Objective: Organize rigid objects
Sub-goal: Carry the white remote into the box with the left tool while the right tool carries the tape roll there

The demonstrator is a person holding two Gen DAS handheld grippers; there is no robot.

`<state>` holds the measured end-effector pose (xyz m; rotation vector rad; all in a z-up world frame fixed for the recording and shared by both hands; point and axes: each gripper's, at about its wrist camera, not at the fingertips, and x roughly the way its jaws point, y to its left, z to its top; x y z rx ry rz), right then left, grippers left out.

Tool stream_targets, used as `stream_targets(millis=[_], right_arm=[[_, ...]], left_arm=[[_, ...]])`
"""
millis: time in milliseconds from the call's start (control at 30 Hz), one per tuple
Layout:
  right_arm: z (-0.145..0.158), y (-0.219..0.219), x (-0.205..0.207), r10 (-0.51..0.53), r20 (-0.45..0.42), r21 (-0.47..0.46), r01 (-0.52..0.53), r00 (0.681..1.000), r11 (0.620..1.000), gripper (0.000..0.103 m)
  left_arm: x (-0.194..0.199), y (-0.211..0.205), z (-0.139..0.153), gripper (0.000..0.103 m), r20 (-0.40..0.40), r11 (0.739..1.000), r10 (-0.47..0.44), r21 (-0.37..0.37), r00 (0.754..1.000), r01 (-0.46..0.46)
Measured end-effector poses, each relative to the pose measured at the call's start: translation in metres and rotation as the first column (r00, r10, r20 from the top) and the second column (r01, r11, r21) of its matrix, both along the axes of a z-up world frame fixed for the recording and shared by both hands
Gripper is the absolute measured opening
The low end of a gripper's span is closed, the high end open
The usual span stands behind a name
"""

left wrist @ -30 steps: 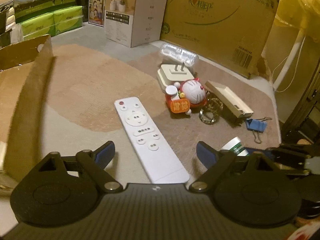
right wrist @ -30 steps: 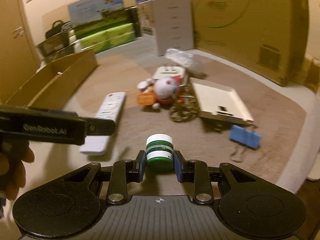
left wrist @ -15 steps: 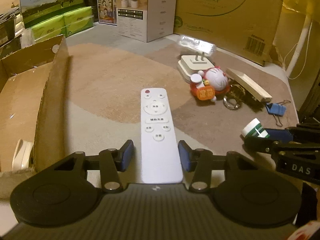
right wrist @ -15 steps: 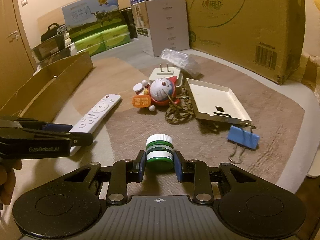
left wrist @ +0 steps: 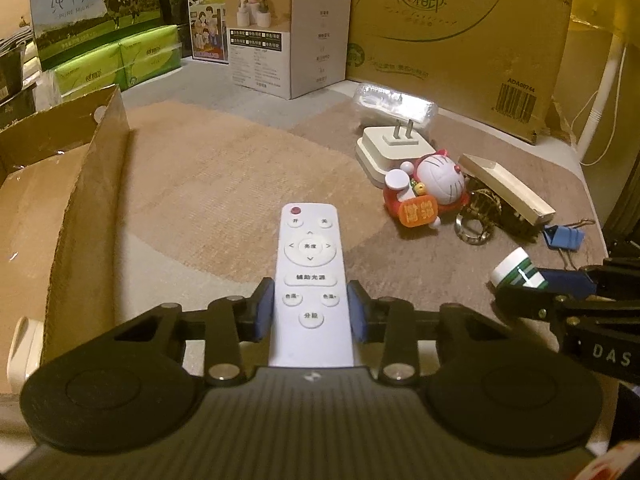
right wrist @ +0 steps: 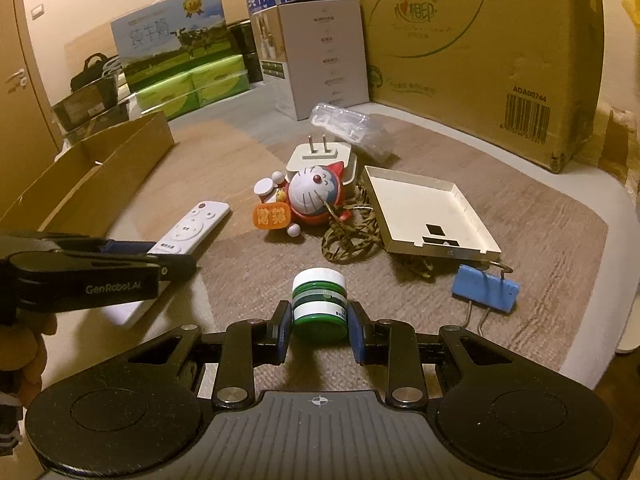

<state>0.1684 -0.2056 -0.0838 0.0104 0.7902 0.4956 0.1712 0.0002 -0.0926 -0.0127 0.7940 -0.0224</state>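
My left gripper (left wrist: 311, 309) is shut on the lower half of a white remote control (left wrist: 310, 276), its blue pads pressed against both long sides. The remote also shows in the right wrist view (right wrist: 188, 230), lying on the rug with the left gripper (right wrist: 120, 264) around it. My right gripper (right wrist: 320, 324) is shut on a small green jar with a white lid (right wrist: 319, 302), held upright. The jar shows in the left wrist view (left wrist: 518, 272) at the right.
An open cardboard box (left wrist: 60, 208) lies at the left. On the rug are a Doraemon toy (right wrist: 308, 200), a white plug adapter (left wrist: 394, 148), a cream tray (right wrist: 428, 216), a blue binder clip (right wrist: 486, 288), a braided cord (right wrist: 348, 240) and a clear plastic case (left wrist: 394, 104). Cartons line the back.
My left gripper moved forward around the remote and closed from wide open until its pads grip it. The right gripper kept its hold on the jar.
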Motion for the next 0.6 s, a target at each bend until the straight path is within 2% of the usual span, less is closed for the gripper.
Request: stream_targets(millis=[300,600], right_arm=[[0.014,0.003,-0.014,-0.017,0.008,0.002,0.017,1.000,1.000,0.030],[0.033,0.009,-0.044,-0.019,0.024,0.016,0.019,1.000,1.000,0.030]], left_arm=[[-0.030,0.003,0.015,0.035,-0.005,0.999,-0.017,-0.030,1.000,0.017],[-0.068,0.007,0.039,0.035,0.031,0.999,-0.020,-0.045,0.999,0.022]])
